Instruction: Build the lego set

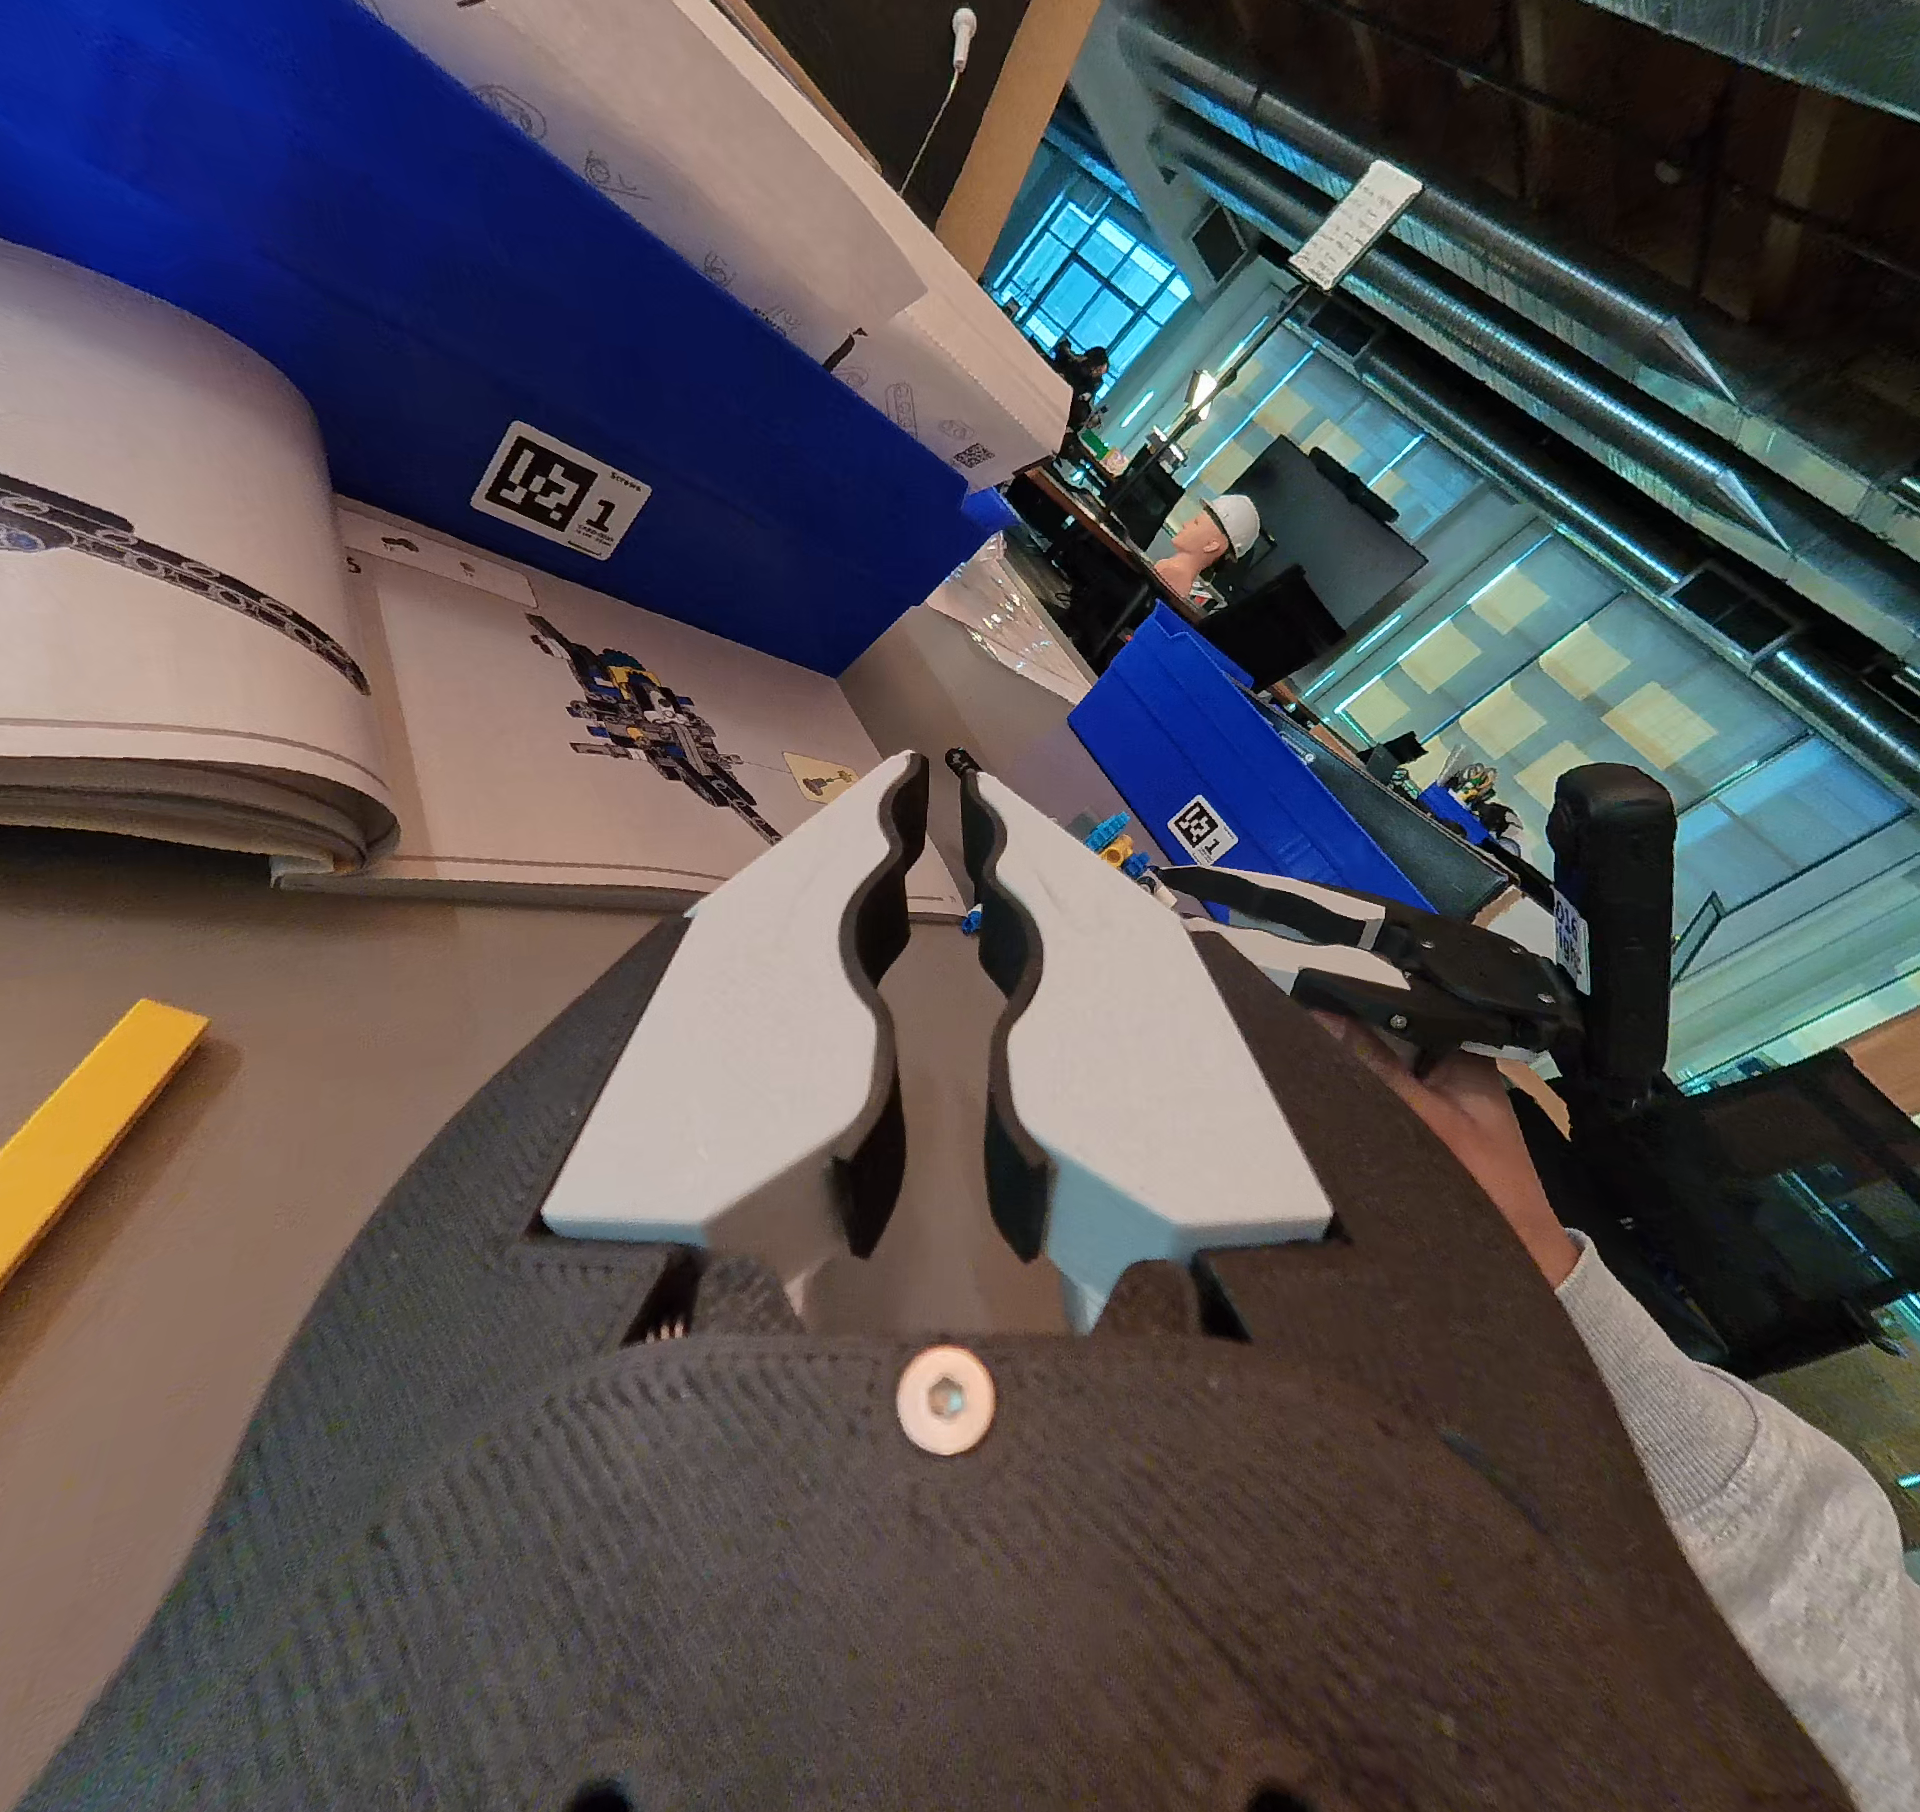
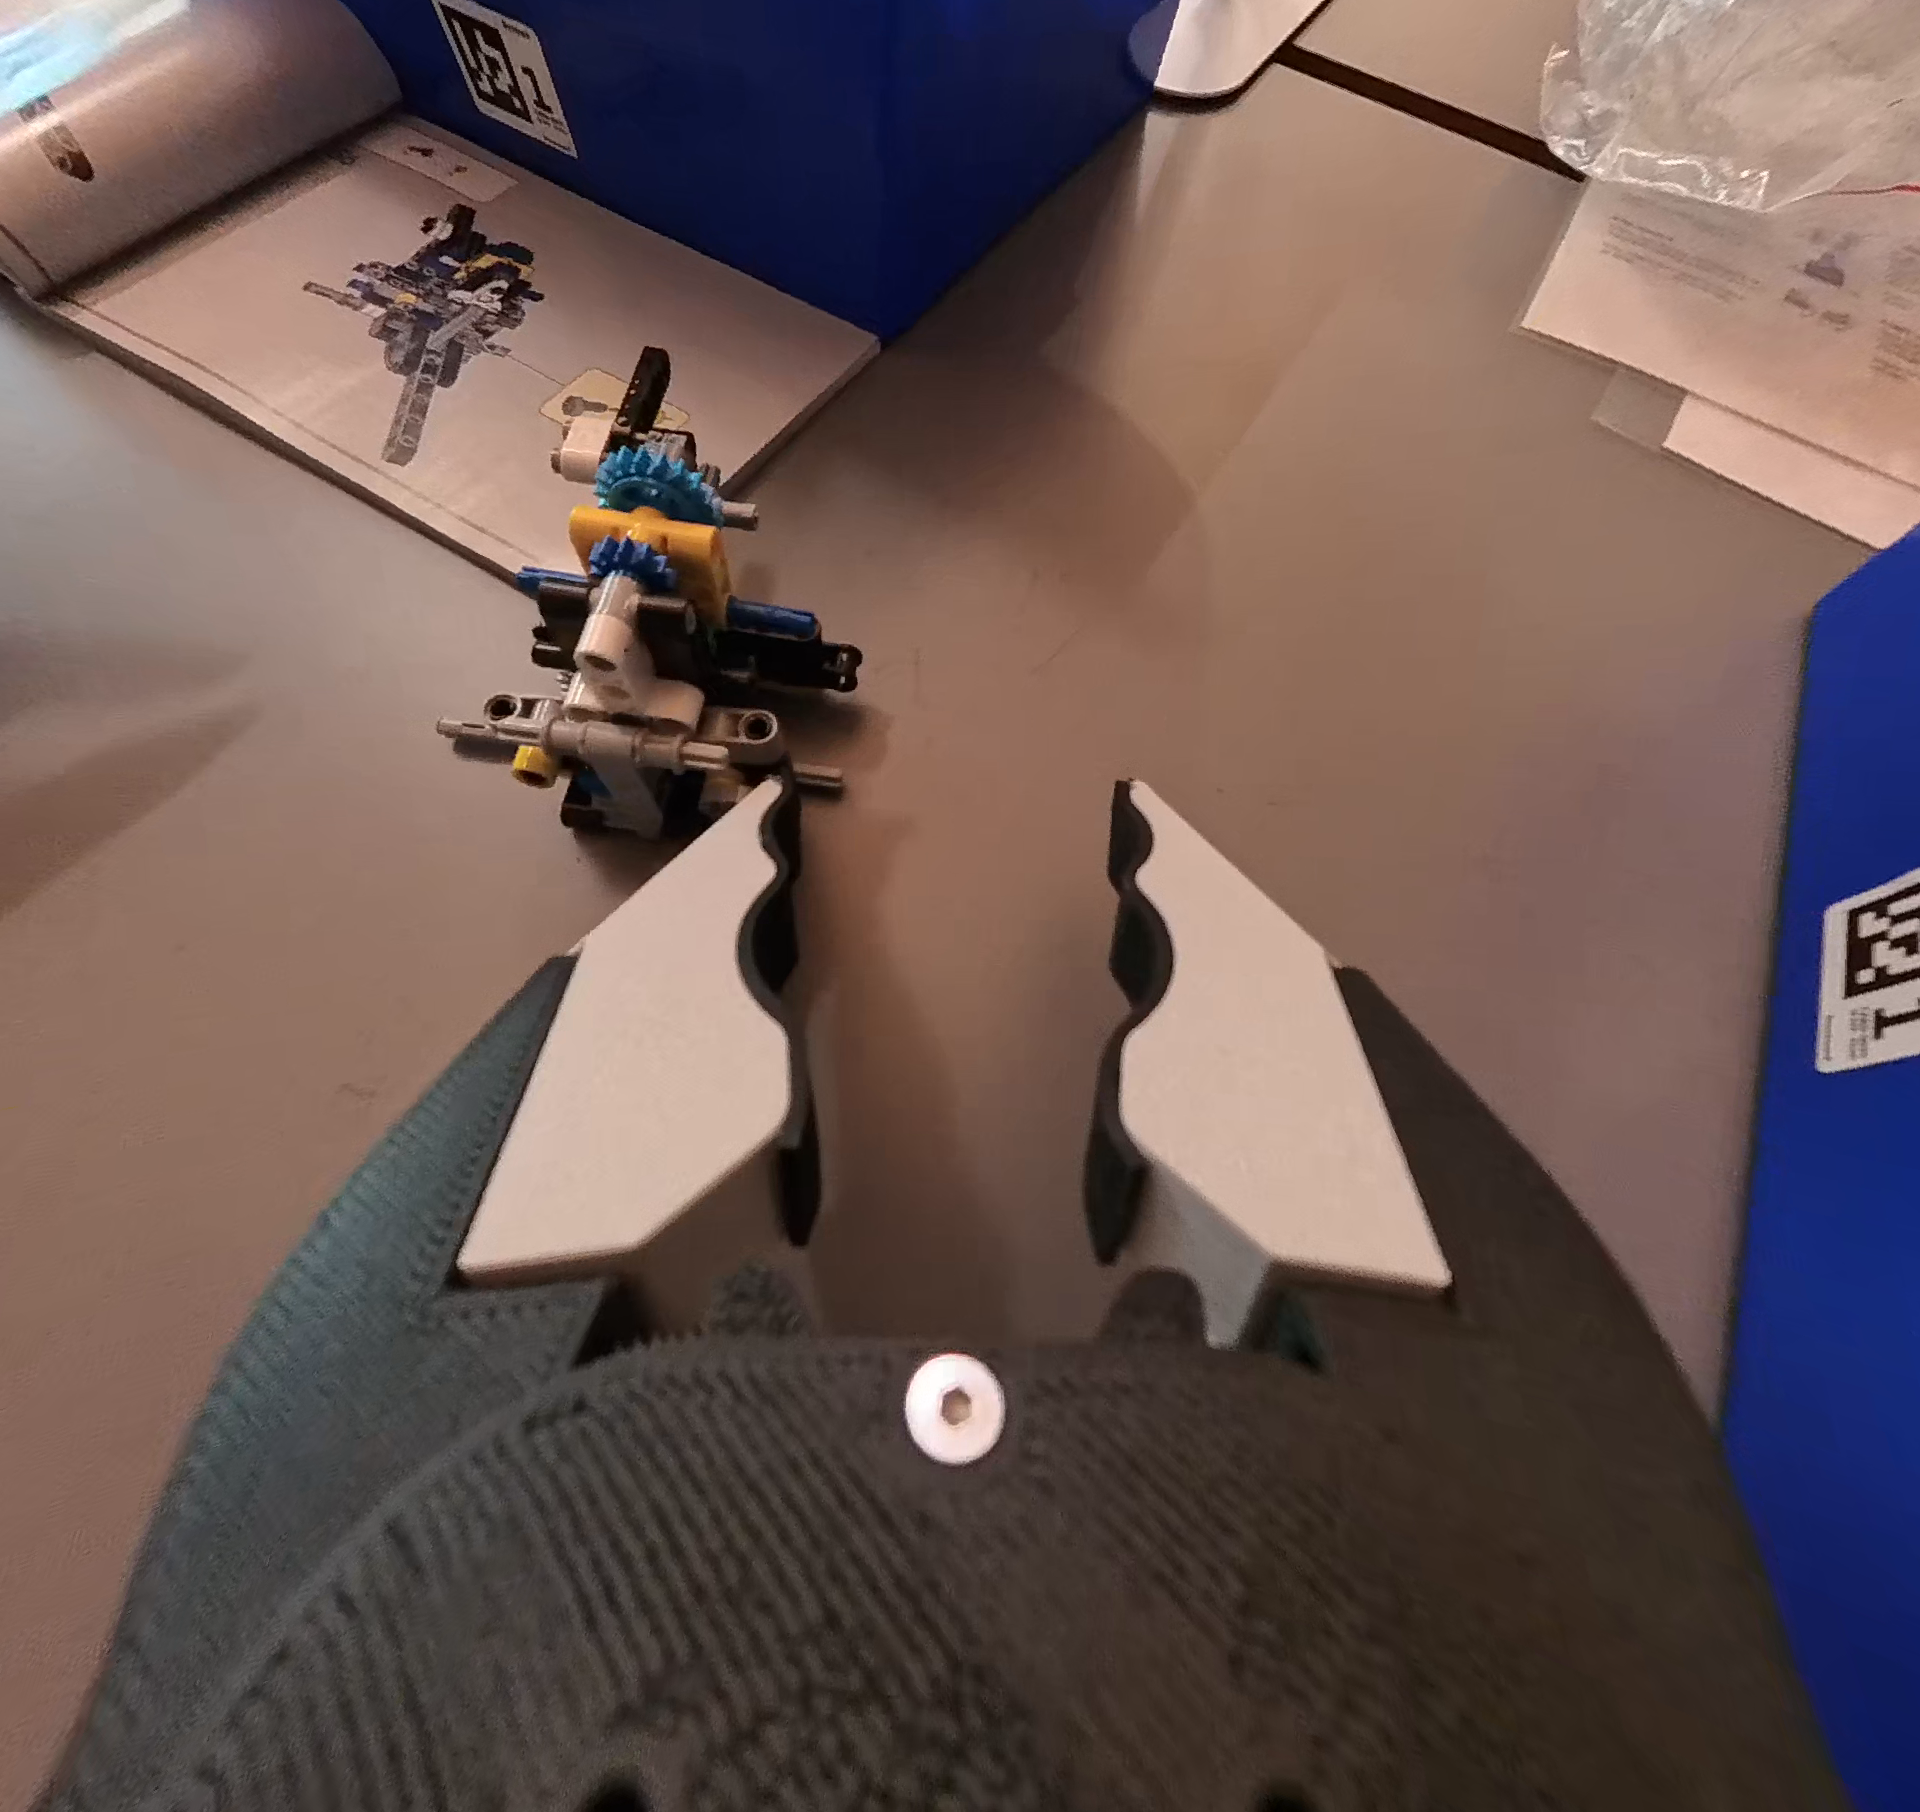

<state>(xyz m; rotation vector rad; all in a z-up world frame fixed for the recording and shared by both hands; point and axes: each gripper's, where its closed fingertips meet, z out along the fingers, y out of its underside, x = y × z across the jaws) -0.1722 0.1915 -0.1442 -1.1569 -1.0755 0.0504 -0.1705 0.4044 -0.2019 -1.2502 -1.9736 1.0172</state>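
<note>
Between our left hand-held gripper (image 1: 943, 775) fingertips sits a thin black pin (image 1: 960, 763), jaws nearly closed on it, tilted up off the table (image 1: 312, 1087). Our right hand-held gripper (image 2: 945, 801) is wide and empty, just beside the partly built lego model (image 2: 649, 656) standing on the table near the open instruction booklet (image 2: 312, 328) and blue bin (image 2: 779, 100). Risk, we judge: the pin is held only at the tips, so it could twist or drop; the right finger could nudge the model over.
</note>
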